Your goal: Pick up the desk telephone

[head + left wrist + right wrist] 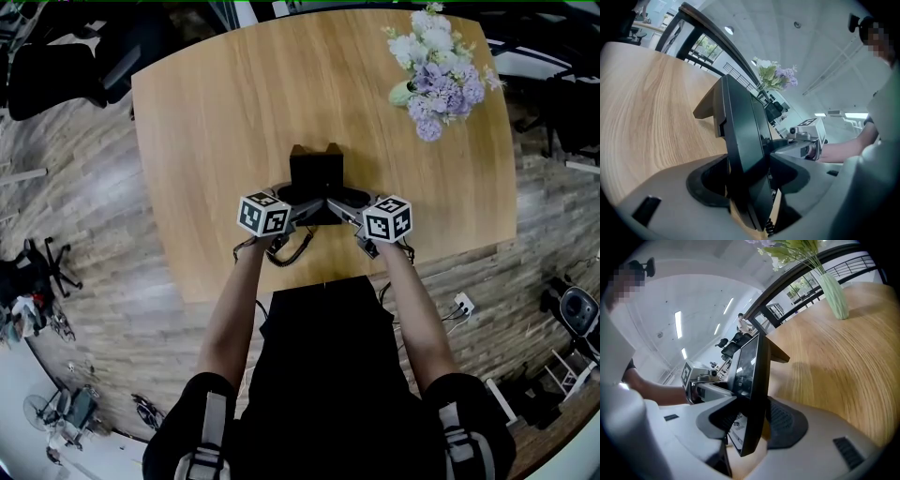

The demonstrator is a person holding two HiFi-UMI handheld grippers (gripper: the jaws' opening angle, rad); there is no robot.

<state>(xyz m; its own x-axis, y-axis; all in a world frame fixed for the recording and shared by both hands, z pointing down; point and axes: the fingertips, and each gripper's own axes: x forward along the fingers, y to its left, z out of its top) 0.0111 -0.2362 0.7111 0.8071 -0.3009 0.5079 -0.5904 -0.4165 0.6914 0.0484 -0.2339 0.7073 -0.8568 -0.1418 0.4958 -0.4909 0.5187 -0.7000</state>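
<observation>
Left gripper (749,176) has its jaws closed most of the way, clamped on the left side of the desk telephone (316,173), with both dark pads pressed flat against the slim black body. From where I stand that looks like the weak point. The pads pinch a thin, smooth edge low on the phone, and most of its body stands out beyond them. If one hand rises faster than the other, I'd expect the phone to twist in the grip or slide out.

The phone sits near the middle of the table (225,112), close to its near edge and right in front of the person. Its black stand points toward the far edge. I can't tell whether it is already clear of the wood or resting on it. The coiled cord (291,251) hangs in a loop over the near edge below the left hand. It could catch on that edge, or on a wrist, and drag the phone sideways as it comes up.

Right gripper (752,420) mirrors the left. Its jaws are nearly closed and are pinching the phone's right side, screen face toward one pad and back toward the other.

Well apart, at the far right corner, stands a vase of flowers (436,70). It seems safe unless the lift swings wide that way.
</observation>
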